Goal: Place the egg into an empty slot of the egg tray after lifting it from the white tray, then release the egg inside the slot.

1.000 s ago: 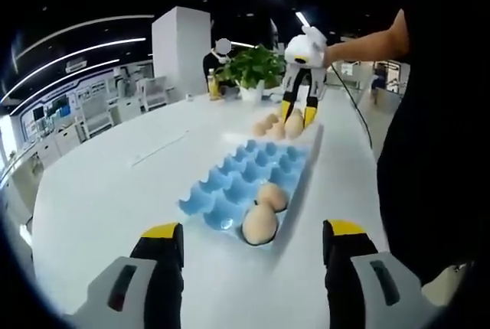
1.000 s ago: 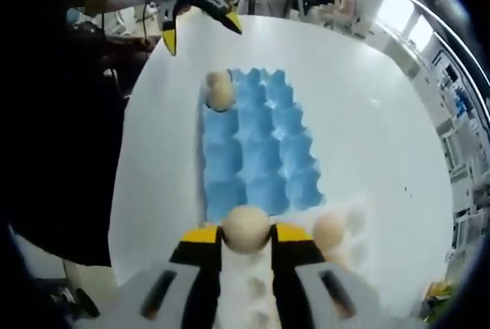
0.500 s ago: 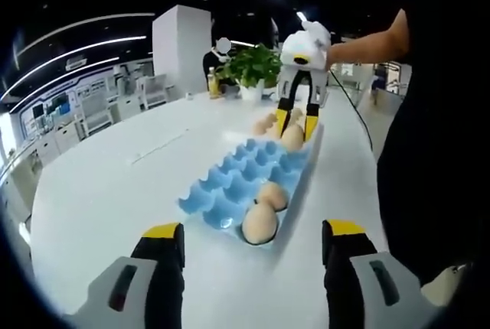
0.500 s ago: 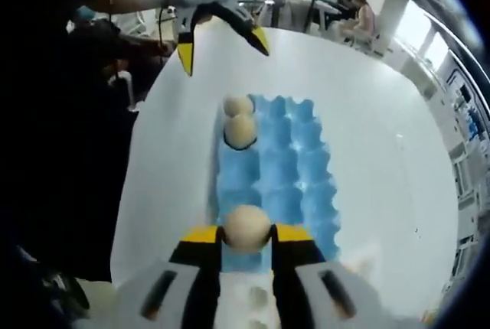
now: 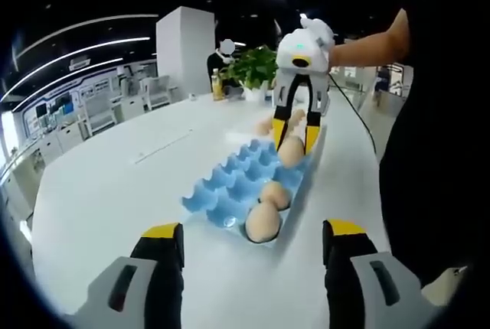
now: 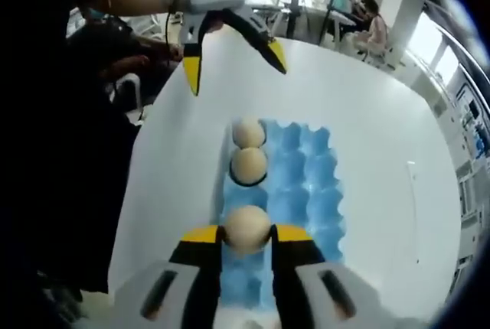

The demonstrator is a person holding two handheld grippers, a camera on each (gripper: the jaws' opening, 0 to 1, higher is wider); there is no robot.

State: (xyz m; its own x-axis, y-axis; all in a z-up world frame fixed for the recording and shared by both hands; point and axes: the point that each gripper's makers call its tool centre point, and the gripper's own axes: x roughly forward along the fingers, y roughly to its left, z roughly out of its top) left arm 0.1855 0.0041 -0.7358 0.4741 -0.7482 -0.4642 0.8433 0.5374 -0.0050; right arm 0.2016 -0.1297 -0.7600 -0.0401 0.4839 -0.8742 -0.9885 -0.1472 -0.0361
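Right tongs (image 6: 246, 236) clamped on the egg (image 6: 246, 227), yellow tips pressing its two sides near the widest girth, egg poking up between them. Hanging over the blue egg tray (image 6: 310, 191), above the row along the edge nearest the person; whether directly above a slot or off to one side, hard to say. Beyond it in that row, two seated eggs (image 6: 249, 164); other slots look bare. Seen from the left gripper view, the same right tongs (image 5: 292, 142) with the egg (image 5: 290, 150) low over the tray (image 5: 230, 187), spare eggs (image 5: 264, 126) on the white tray behind.

Left tongs (image 5: 251, 239) spread wide, gripping nothing, over the white counter (image 5: 99, 191).

Probably light, rigid, brittle and smooth: likely to crack under squeeze or drop. Best held lightly across the broad middle, lowered fully before letting go.
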